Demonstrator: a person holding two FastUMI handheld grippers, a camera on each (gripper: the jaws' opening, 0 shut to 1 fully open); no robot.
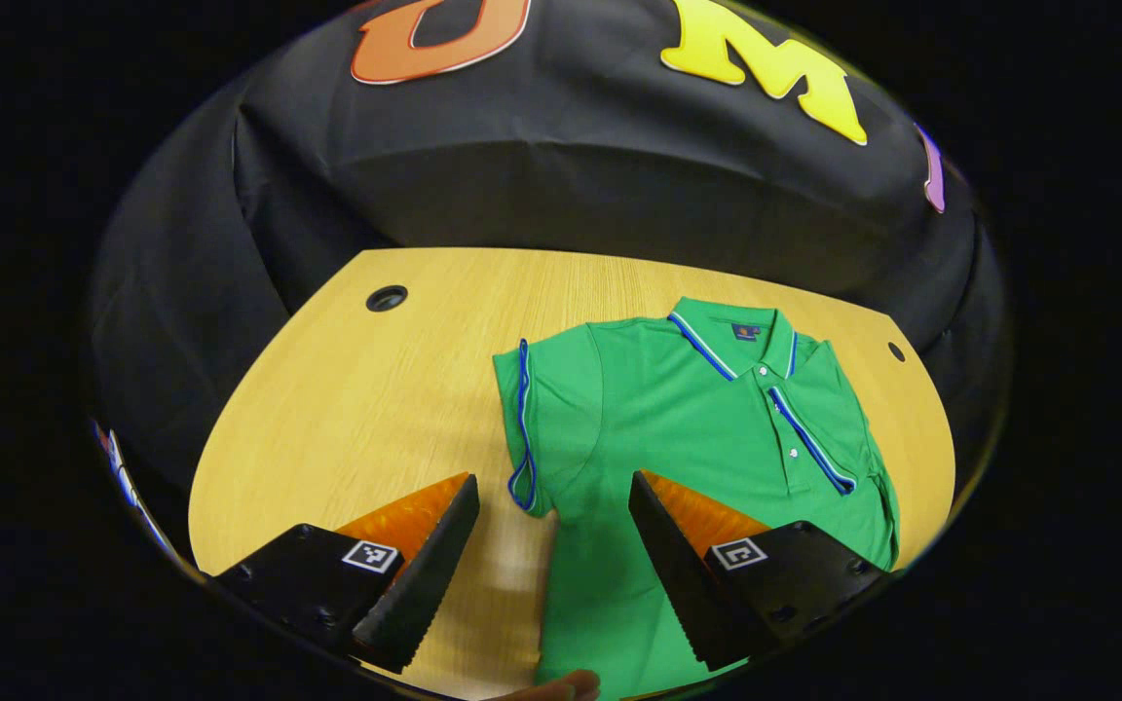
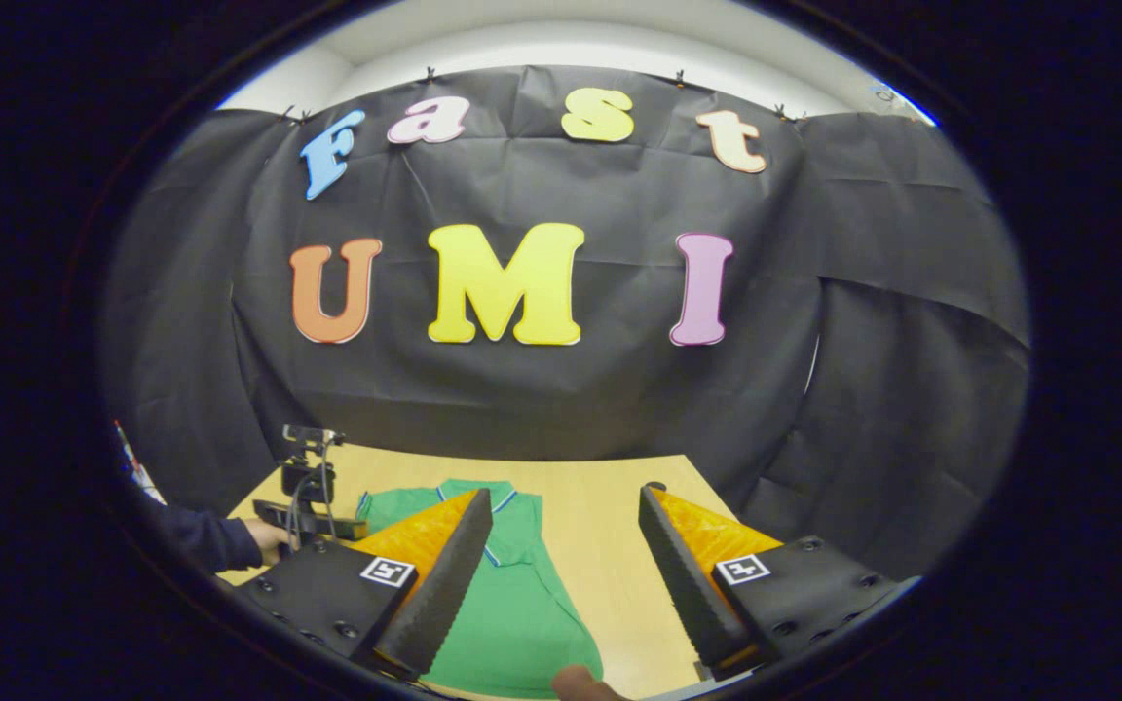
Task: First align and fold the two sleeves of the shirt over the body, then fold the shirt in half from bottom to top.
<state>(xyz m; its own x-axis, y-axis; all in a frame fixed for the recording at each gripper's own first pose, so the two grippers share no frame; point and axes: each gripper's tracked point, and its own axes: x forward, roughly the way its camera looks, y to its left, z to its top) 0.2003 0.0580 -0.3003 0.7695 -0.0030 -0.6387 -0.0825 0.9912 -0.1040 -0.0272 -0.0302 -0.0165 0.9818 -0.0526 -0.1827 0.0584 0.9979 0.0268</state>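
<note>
On the pale wooden tabletop (image 1: pixel 347 409) lies the green short-sleeved polo shirt with blue and white trim (image 1: pixel 697 419), front up, its collar pointing toward the black cloth wall and its hem running toward the near edge of that table. Judging by how it lies, the sleeve folds look done: the trimmed sleeve (image 1: pixel 534 428) on the shirt's left-hand side in the left gripper view sits turned in over the body, and the far side also reads as a straight folded edge, though the fisheye bends it and I cannot be sure how neatly. The bottom-to-top fold does not appear to have been made yet, since the lower body still stretches out long below the placket. The left gripper (image 1: pixel 553 531) hovers over the shirt's lower left side with its fingers spread wide and nothing between them, one finger above bare wood beside the shirt and the other above the green fabric. The right gripper (image 2: pixel 566 550) is raised, aimed more at the wall than at the shirt, its fingers likewise wide apart and empty, with the shirt (image 2: pixel 512 604) below and ahead of it. In the right gripper view the other hand-held gripper (image 2: pixel 303 506) shows just left of the shirt, held by a hand in a dark sleeve (image 2: pixel 210 540). What seems left is taking the hem at both corners and carrying it up to the collar.
</note>
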